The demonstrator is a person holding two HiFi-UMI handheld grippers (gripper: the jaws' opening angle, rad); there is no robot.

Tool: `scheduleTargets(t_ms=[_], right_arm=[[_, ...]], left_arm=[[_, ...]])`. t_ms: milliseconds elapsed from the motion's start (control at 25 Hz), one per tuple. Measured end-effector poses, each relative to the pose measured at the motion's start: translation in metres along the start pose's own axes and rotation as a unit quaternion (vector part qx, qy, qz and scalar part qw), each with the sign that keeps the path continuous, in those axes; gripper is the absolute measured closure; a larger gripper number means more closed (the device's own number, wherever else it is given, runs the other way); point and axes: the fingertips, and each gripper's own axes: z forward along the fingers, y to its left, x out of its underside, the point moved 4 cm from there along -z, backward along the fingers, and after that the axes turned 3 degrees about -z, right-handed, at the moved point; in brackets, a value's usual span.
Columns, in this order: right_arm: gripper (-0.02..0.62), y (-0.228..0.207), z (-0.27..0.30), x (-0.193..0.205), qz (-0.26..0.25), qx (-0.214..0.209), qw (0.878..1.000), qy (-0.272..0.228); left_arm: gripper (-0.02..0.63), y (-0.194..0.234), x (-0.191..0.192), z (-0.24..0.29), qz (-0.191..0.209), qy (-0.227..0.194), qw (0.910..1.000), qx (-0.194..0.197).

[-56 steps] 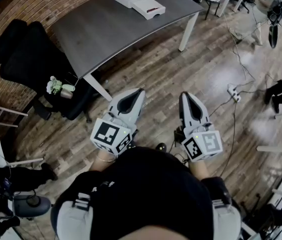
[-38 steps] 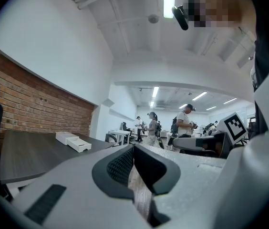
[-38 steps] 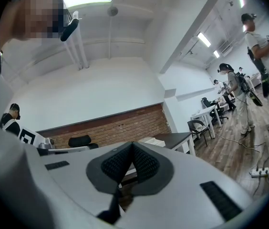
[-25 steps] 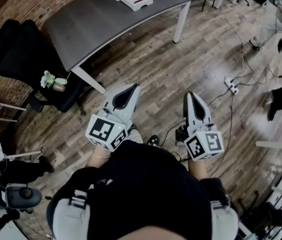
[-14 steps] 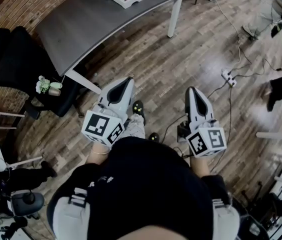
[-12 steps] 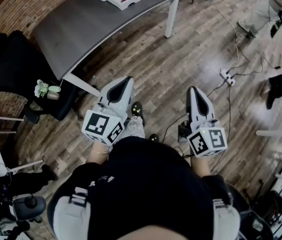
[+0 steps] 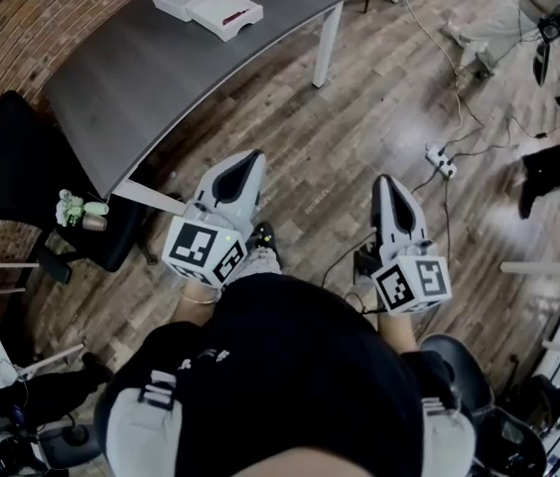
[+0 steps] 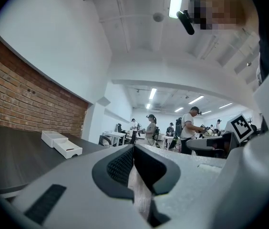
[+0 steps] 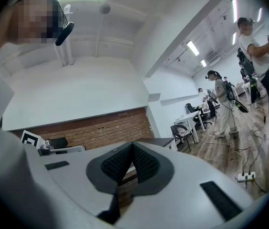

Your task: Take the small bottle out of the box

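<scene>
A white open box (image 7: 208,4) with its lid beside it lies on the far end of a dark grey table (image 7: 151,78); the left gripper view shows that box (image 8: 61,144) small at the left. A reddish item lies in the tray; no bottle can be made out. My left gripper (image 7: 248,160) is held level over the wooden floor, short of the table, jaws shut and empty (image 8: 133,149). My right gripper (image 7: 384,184) is level beside it, also shut with nothing in it (image 9: 132,148).
A black office chair (image 7: 22,167) with a small plant pot (image 7: 81,213) stands left of the table. A power strip (image 7: 438,161) and cables trail over the floor at right. Other people stand at the right (image 7: 558,167) and in the room behind (image 8: 188,128).
The table and box have slid left and nearer in the head view as I walk forward. Both grippers stay shut and level before my body.
</scene>
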Motion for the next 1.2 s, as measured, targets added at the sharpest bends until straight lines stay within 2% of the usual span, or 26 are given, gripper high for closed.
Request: scheduleTargets(t_ms=[480,880,1200], right_arm=[[0.595,0.015,0.095,0.000,-0.019,0.001,1.000,0.013],[0.595,0.020,0.147,0.007,-0.022,0.023,0.999,0.028],[0.595,0.037,0.189,0.013,-0.025,0.012,0.999,0.031]], left_arm=[[0.601,0.090,-0.012,0.046,-0.010,0.005,0.9999,0.001],[0.601,0.143,-0.017,0.076,-0.021,0.001,0.9997,0.015],[0.601,0.186,-0.021,0.081,-0.030,-0.009,0.9995,0.008]])
